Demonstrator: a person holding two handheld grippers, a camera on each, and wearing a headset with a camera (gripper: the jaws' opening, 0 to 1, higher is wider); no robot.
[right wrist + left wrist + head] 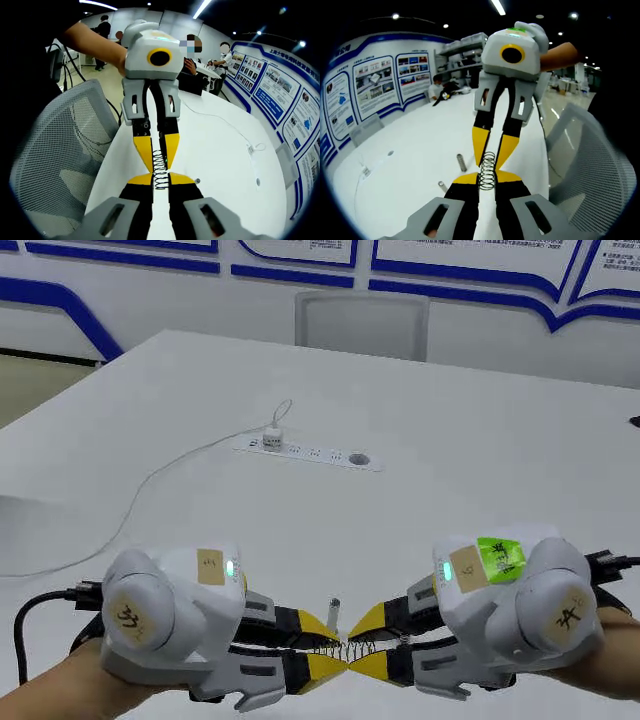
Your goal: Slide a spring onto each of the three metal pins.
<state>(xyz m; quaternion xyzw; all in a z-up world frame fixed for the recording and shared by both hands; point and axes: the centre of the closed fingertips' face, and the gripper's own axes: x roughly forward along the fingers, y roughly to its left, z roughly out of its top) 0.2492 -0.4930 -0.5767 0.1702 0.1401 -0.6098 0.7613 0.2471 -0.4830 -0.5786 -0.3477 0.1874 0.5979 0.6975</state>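
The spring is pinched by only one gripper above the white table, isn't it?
Not quite. Both grippers pinch it. The left gripper and the right gripper meet tip to tip, and each pinches one end of the spring above the white table. The left gripper view shows this best.

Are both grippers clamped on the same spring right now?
Yes, in the left gripper view the spring runs from the closed yellow tips of the left gripper to those of the right gripper.
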